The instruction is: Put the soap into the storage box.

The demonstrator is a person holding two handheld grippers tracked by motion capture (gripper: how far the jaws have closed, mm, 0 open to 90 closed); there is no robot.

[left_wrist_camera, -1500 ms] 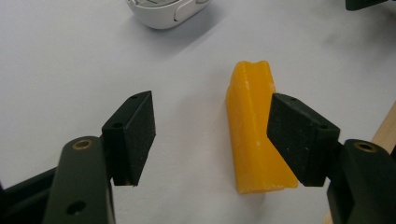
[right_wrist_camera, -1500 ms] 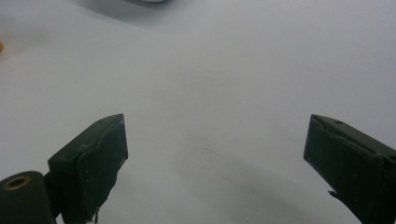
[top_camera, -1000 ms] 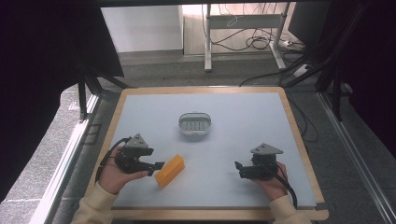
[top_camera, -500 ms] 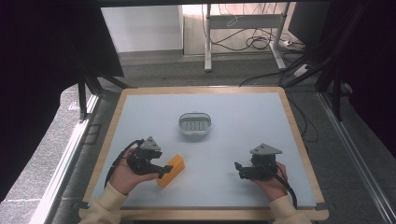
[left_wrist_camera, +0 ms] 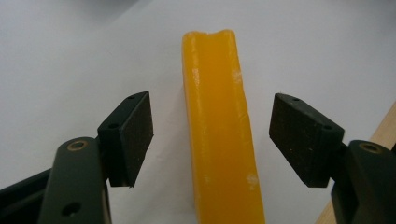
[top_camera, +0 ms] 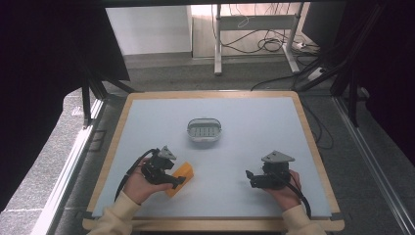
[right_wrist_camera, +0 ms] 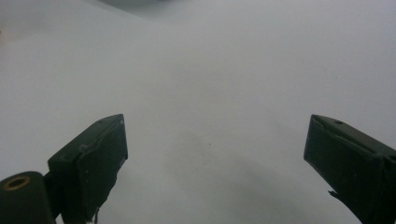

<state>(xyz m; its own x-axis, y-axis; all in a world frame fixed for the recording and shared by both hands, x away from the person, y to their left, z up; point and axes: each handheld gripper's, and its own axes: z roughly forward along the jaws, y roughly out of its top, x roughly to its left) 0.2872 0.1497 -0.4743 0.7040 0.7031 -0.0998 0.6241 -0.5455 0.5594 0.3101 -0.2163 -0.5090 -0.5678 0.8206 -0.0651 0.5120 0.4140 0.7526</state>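
Yellow block, high view: the yellow block (top_camera: 179, 177) lies flat on your bench (top_camera: 254, 137), near the front left; its long axis runs diagonally, from front-left up toward back-right.
Left hand-held gripper, high view: your left hand-held gripper (top_camera: 177, 180) sits right over the block's near end, and your left hand (top_camera: 139, 182) holds it from behind.
Right hand-held gripper, high view: your right hand-held gripper (top_camera: 250, 177) rests low over bare bench, well apart from the block, pointing toward the left; your right hand (top_camera: 286, 188) is behind it.
Basket, high view: a small oval grey basket (top_camera: 204, 131) stands near the bench's middle, apart from both grippers.
Left gripper view: the yellow block (left_wrist_camera: 219, 121) runs straight away from you between the two jaws, its far end notched. The left hand-held gripper (left_wrist_camera: 210, 140) is spread wide, with a gap on each side; neither pad touches the block.
Right gripper view: your right hand-held gripper (right_wrist_camera: 215, 163) is spread wide over bare bench (right_wrist_camera: 210, 70), with nothing between its jaws.
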